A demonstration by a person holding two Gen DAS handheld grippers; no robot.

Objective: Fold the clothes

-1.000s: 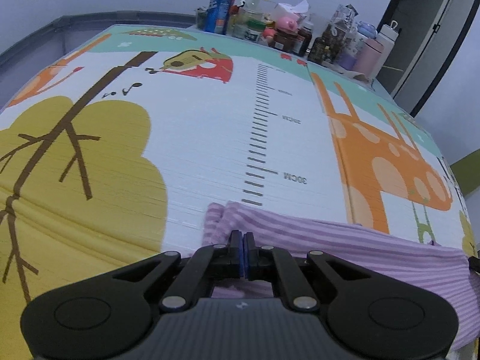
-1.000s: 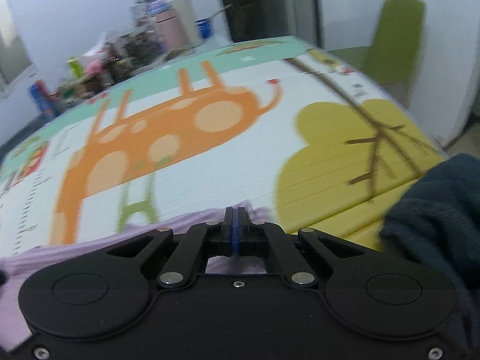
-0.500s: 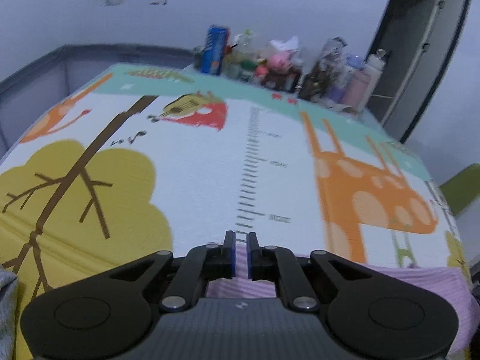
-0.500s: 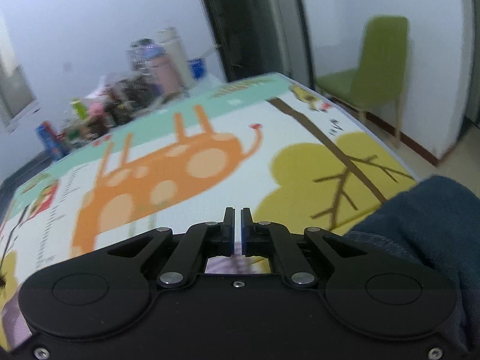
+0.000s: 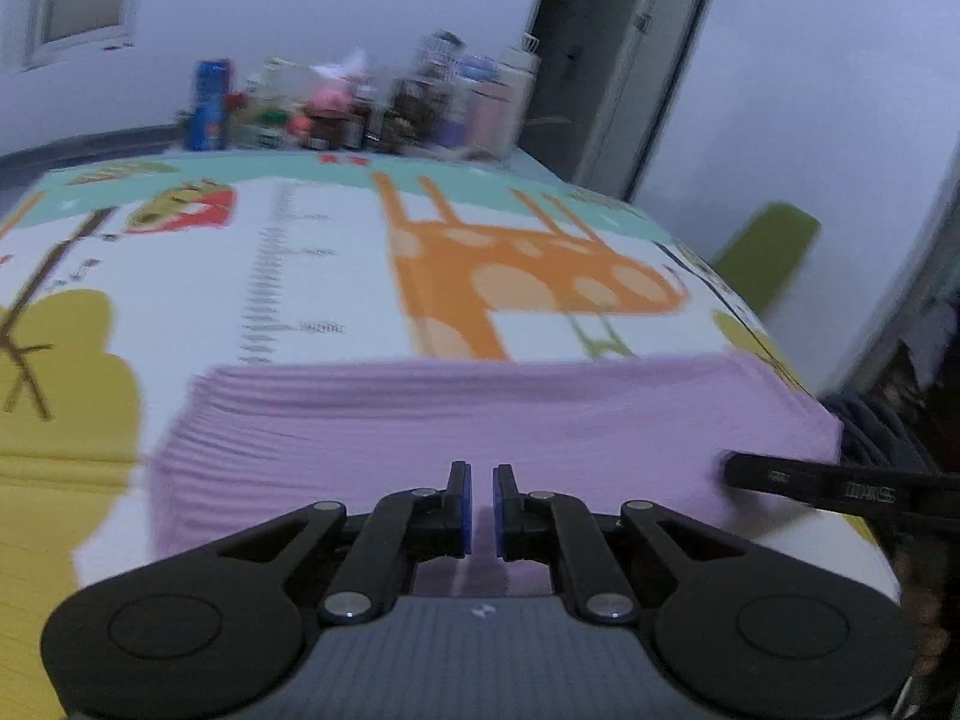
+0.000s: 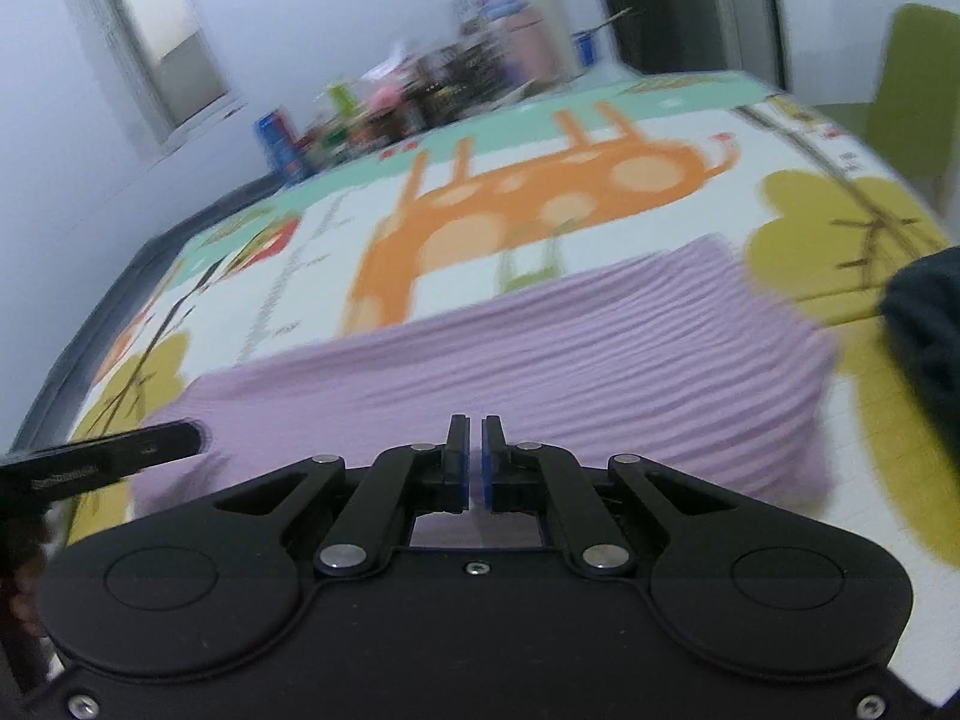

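two grippers have let go of the purple striped garment (image 5: 480, 414) since a second ago: back then each pair of fingers was pinched on its near edge, and now both sit back from it with a narrow slit between the blue pads and nothing in between. your left gripper (image 5: 478, 507) had its fingers just opening, and they stand barely apart, almost closed. your right gripper (image 6: 474, 462) is the same, fingers nearly together and empty. the garment now lies folded in a wide flat band across the play mat (image 5: 336, 276) on the table, its far fold reaching the legs of the orange giraffe print (image 5: 510, 276); earlier only a thin strip of it showed at the near edge. in each view the other gripper's black finger shows at the side over the garment's end. a dark blue garment (image 6: 927, 324) lies just right of the purple one. the ruler print on the mat has numbers, but blur makes them unreadable, as are the labels on the bottles (image 5: 360, 102) at the far end.
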